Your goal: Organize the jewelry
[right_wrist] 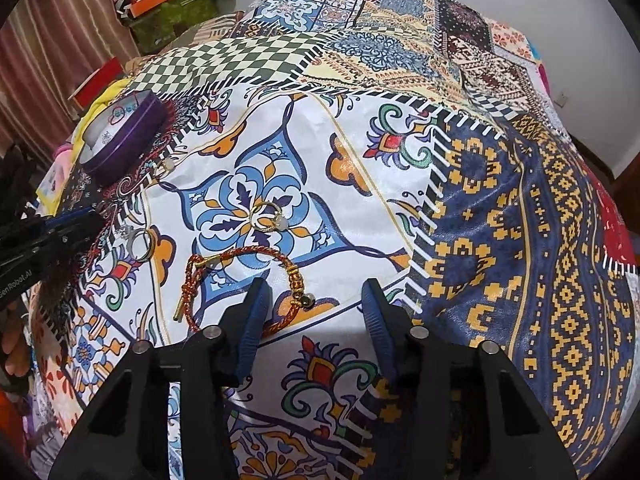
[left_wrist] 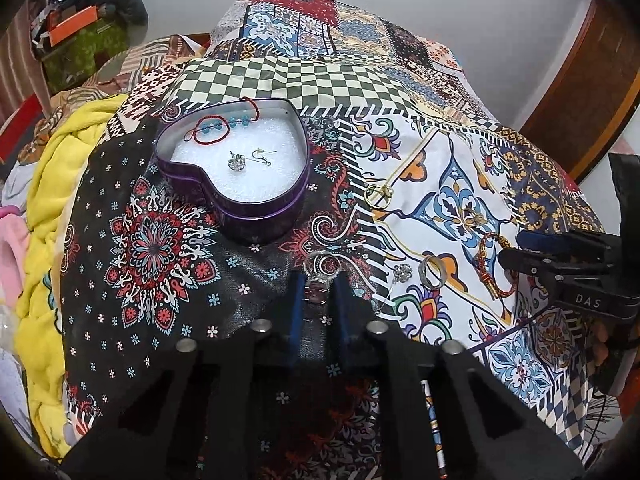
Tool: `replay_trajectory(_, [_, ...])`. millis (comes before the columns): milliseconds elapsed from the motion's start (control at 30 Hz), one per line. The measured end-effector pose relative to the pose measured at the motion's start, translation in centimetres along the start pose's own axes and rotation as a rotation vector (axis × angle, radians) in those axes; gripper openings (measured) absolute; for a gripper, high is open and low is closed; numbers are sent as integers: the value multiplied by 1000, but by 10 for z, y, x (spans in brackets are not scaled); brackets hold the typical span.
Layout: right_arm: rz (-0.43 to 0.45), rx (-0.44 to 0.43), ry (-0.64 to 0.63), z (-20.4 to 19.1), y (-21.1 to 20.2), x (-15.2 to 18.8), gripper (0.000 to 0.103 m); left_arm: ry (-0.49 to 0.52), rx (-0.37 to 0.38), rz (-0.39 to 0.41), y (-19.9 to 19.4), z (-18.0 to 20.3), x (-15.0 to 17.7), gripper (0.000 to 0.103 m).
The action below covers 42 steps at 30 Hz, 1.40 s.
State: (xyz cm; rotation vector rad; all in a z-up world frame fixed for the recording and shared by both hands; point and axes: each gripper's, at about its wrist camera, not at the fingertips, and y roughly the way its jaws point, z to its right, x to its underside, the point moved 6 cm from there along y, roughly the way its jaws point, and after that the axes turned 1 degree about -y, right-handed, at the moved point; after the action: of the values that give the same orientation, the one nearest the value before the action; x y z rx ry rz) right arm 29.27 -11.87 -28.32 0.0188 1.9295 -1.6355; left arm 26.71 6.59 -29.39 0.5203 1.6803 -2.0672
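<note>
Jewelry, left wrist view: heart-shaped purple tin (left_wrist: 256,204) sits upper-left of centre on the patchwork bedspread (left_wrist: 400,92), white foam lining inside. In it I see a red cord bracelet with blue beads (left_wrist: 218,130), cord end trailing over the back rim, plus a silver charm (left_wrist: 237,161) and a hook earring (left_wrist: 262,156). My left gripper (left_wrist: 318,286) is low centre, blue pads closed in on a silver ring with a pinkish stone (left_wrist: 319,276); it looks pinched, ring touching the cloth. Right of that, loose on the white panel: a small silver flower piece (left_wrist: 401,271), a plain metal band (left_wrist: 431,272), a red-and-gold braided bracelet (left_wrist: 490,264), a gold ring (left_wrist: 378,194) higher up. Right gripper (left_wrist: 516,254) enters from the right edge, tips just beside the braided bracelet; I can't tell its spread from here. Its body reads "DAS".

Right wrist view: right gripper (right_wrist: 318,300) at bottom centre, fingers spread wide, nothing between them. Braided bracelet (right_wrist: 244,280) lies just ahead, its near loop passing behind the left finger. Gold ring with a pale stone (right_wrist: 267,216) is further up, mid-frame. Metal band (right_wrist: 140,245) is at left, close to the left gripper (right_wrist: 94,220), whose body shows partial text "Robot.AI". Tin (right_wrist: 124,140) is upper left.
</note>
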Motion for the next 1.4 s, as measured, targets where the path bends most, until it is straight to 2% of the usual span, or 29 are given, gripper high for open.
replay_trajectory(67, [5,11,-5,1,0,-1,32,-11,7,-1,0,-1,0,10])
replay_trajectory(133, [-1,-25,-17,-2,2,-2,10,-17,11,-3,-1,-1,0,10])
replay_trajectory(267, [2,3,-50,-8,3,-3,10,-10,4,-6,-5,1,1,10])
replay_trajectory(433, [14,-33,-36,-9,-8,-5,10,-10,1,5,-17,1,3,10])
replay_trajectory(633, [101,-48,-24,-12,-43,-20,10,-13,-20,47,-39,-3,-3,10])
replay_trajectory(700, [136,-43,-24,-13,-56,-26,10,-6,-45,75,-49,-5,-8,10])
replay_trajectory(1000, [280,-65,-34,-25,-105,-58,10,-15,-72,190,-95,-16,-34,10])
replay_trajectory(1400, [390,-132,-83,-69,-130,-98,10,-8,-86,297,-130,-21,-66,10])
